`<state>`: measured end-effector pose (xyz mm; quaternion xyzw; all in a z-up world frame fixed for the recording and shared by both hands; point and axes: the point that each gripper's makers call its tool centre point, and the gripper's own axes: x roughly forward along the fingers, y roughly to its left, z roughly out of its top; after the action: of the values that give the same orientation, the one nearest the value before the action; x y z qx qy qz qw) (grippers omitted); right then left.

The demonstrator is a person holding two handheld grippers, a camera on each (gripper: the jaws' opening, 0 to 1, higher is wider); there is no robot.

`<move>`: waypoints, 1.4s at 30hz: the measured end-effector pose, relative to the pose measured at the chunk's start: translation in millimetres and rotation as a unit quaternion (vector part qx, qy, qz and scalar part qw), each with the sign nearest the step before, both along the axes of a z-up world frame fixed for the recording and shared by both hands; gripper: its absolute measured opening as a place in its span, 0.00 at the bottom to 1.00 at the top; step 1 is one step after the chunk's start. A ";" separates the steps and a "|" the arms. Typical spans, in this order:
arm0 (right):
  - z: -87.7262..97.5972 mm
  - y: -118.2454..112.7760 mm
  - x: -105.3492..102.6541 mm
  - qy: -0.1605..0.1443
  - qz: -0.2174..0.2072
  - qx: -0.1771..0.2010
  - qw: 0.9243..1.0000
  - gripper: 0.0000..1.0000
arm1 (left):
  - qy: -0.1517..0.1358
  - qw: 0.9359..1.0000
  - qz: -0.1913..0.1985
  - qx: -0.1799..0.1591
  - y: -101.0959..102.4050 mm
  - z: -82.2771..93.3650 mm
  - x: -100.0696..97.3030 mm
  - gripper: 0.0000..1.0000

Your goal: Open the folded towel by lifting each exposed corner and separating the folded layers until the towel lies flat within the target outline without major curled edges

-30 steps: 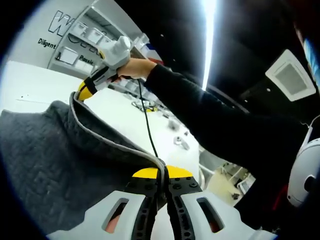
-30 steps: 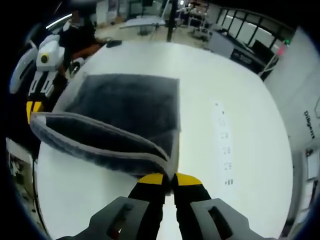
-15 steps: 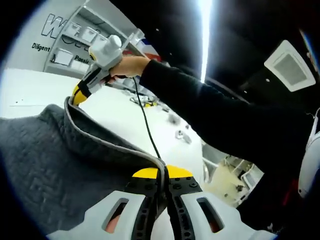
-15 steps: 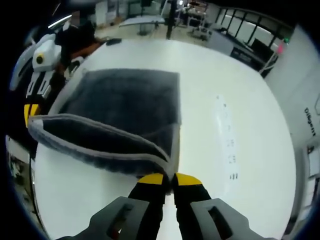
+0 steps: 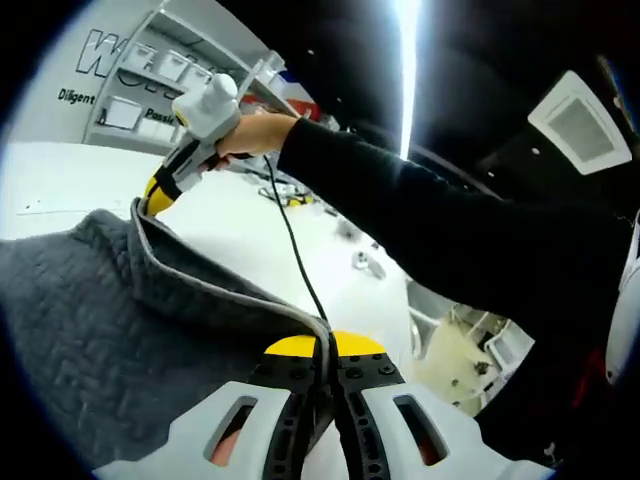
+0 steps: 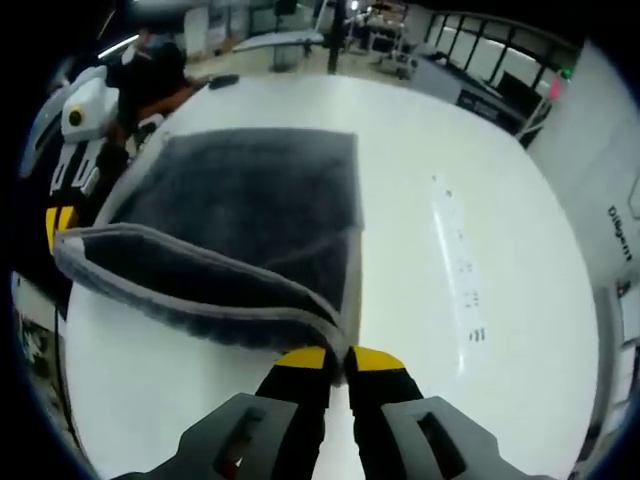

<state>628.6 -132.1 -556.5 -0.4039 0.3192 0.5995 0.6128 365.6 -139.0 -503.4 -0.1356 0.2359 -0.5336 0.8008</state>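
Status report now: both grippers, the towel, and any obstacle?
Left gripper shut on towel corner. Right gripper shut on the other corner. Top layer lifted, lower layer on white table. No obstacle visible.

A broad white surface [image 6: 470, 200] fills the middle of the right gripper view. Dark-framed windows [image 6: 500, 70] line its upper right. In the left gripper view, a ceiling light strip [image 5: 407, 60] glows top centre, with wall shelving [image 5: 140, 95] upper left.

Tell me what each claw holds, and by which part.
Both hold the towel by its pale hemmed edge: the left claw pinches one lifted corner, the right claw the other.
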 end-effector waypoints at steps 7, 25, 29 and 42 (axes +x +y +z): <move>-6.2 -2.6 0.4 0.002 -0.002 0.000 1.000 0.04 | 0.001 1.000 -0.007 0.009 -13.0 -9.0 1.6 0.03; -18.7 -16.2 5.4 -0.005 -0.006 -0.010 1.000 0.09 | 0.011 1.000 -0.017 0.015 -25.2 -21.6 2.9 0.03; -17.7 -21.1 4.9 -0.008 -0.013 -0.010 1.000 0.11 | 0.012 1.000 -0.020 0.016 -26.4 -22.4 2.3 0.03; -23.2 -48.1 -0.2 -0.017 -0.044 -0.024 0.999 0.09 | 0.016 0.999 -0.033 0.026 -36.4 -31.1 1.8 0.03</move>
<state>628.4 -180.1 -579.7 -0.4140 0.3408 0.5569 0.6342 367.4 -175.4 -534.5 -0.1157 0.2668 -0.5511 0.7821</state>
